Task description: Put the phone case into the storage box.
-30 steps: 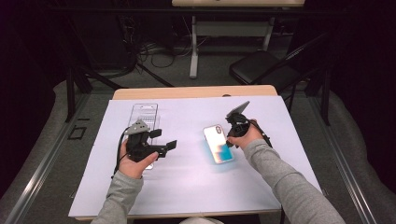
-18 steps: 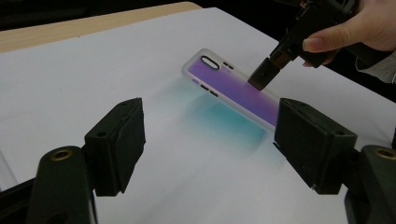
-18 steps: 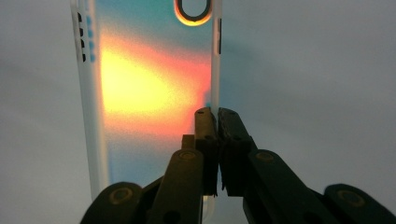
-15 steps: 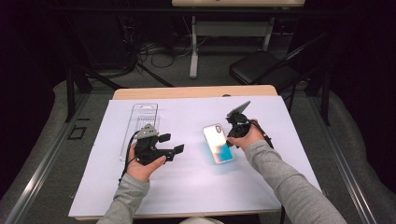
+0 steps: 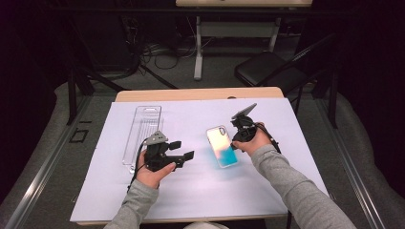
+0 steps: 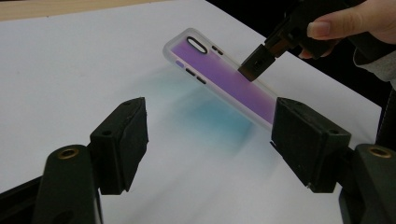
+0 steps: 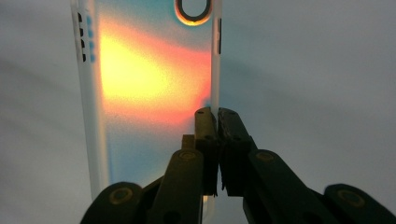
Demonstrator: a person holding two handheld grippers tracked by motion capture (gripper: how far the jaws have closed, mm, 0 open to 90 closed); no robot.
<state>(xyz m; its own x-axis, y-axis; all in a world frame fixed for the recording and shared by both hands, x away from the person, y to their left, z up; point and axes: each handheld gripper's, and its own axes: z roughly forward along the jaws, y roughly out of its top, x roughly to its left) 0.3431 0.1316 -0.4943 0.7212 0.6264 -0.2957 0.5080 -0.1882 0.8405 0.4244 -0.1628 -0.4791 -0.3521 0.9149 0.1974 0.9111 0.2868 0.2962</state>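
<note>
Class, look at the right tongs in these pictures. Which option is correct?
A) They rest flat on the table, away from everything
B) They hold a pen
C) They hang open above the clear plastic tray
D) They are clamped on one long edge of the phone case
D: the right tongs are pinched on the long side rim of the phone case, lifting that edge.

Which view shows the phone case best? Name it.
The left gripper view: the phone case shows whole, tilted, its edge pinched by the right gripper. The high view shows it small; the right gripper view shows it close, cropped.
</note>
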